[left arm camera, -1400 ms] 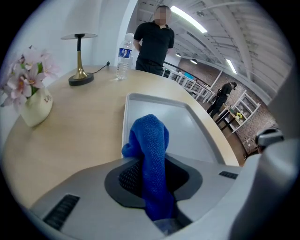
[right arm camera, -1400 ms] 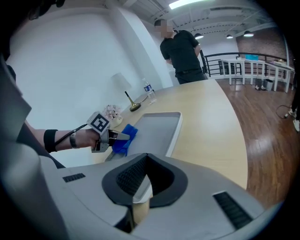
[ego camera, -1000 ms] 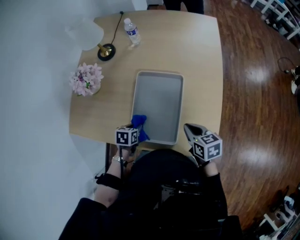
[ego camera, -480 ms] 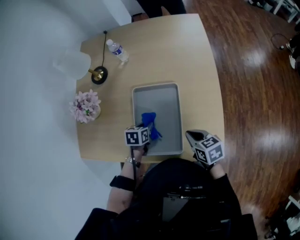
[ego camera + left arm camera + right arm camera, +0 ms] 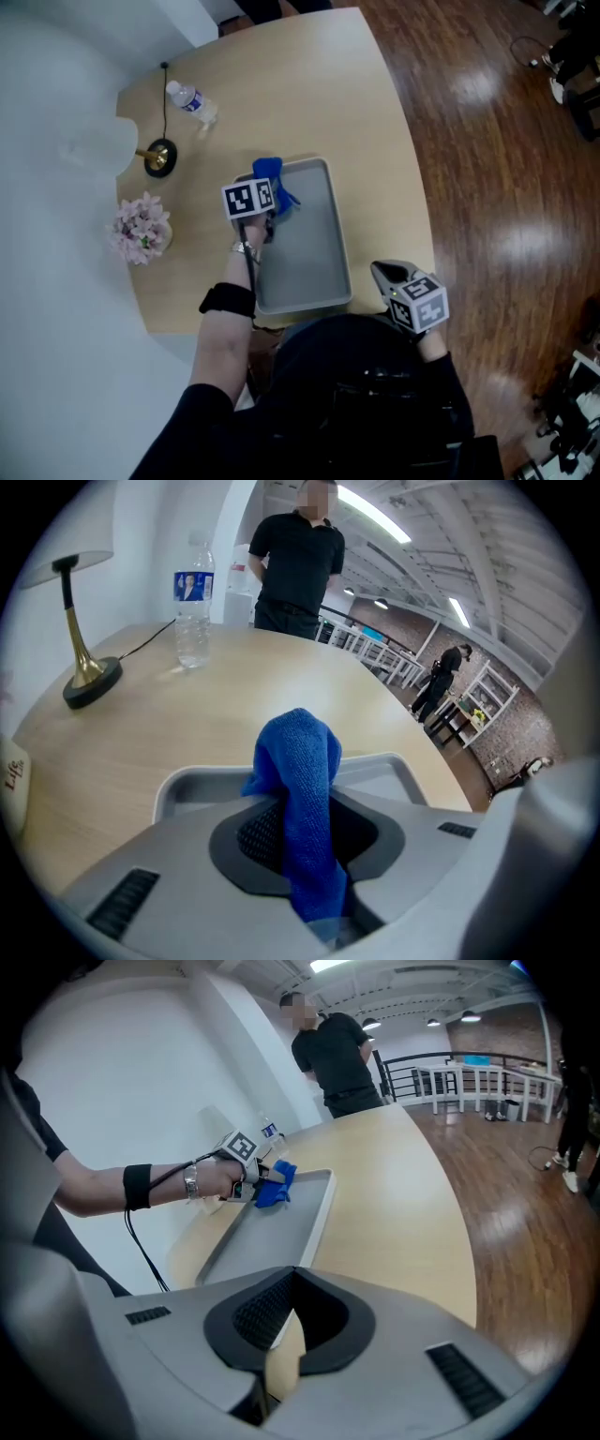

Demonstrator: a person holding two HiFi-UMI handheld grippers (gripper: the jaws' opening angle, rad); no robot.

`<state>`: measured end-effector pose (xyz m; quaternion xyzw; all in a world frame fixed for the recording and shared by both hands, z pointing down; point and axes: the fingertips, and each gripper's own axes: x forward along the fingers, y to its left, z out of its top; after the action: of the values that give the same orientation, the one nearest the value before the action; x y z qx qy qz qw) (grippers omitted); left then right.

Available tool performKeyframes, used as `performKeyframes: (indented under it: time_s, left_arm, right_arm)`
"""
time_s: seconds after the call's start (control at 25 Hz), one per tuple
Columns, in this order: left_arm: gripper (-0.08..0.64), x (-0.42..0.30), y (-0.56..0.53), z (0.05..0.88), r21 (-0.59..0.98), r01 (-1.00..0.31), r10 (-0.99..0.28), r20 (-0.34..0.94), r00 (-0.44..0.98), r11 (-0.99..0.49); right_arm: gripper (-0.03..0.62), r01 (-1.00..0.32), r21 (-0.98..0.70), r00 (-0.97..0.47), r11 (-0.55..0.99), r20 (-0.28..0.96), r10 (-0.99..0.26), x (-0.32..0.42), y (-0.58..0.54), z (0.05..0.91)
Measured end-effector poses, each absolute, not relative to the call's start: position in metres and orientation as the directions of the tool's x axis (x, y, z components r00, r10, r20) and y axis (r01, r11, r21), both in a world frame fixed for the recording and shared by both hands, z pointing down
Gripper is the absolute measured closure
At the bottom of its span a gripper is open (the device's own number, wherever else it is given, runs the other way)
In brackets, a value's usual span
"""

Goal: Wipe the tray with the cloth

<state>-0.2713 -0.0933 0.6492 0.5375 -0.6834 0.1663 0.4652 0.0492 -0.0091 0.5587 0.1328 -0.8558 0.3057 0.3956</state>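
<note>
A grey metal tray (image 5: 309, 248) lies lengthwise on the wooden table. My left gripper (image 5: 266, 192) is at the tray's far left corner, shut on a blue cloth (image 5: 268, 172) that bunches over the rim there. In the left gripper view the cloth (image 5: 300, 752) hangs between the jaws, with the tray's far rim (image 5: 187, 785) just beyond. My right gripper (image 5: 378, 271) hovers by the table's near right edge, off the tray, shut and holding nothing. The right gripper view shows the tray (image 5: 272, 1232) ahead and the left gripper (image 5: 255, 1183) with the cloth (image 5: 278, 1183) at its far end.
A water bottle (image 5: 190, 100), a brass lamp base (image 5: 157, 157) with its cord and a pot of pink flowers (image 5: 141, 230) stand left of and beyond the tray. A person (image 5: 298, 564) stands at the table's far end. Wooden floor (image 5: 506, 187) lies to the right.
My left gripper has carried the cloth from the tray's near left corner up along its left side to the far left corner. The right gripper has hardly moved.
</note>
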Motion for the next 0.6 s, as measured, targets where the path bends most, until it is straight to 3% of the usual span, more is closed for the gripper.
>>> performKeyframes:
  time_s: [0.6]
  left_arm:
    - [0.462, -0.214, -0.030, 0.649, 0.308, -0.877, -0.600, 0.800, 0.029, 0.368]
  right_arm:
    - [0.586, -0.427, -0.413, -0.672, 0.804, 0.740, 0.023, 0.052, 0.000, 0.550]
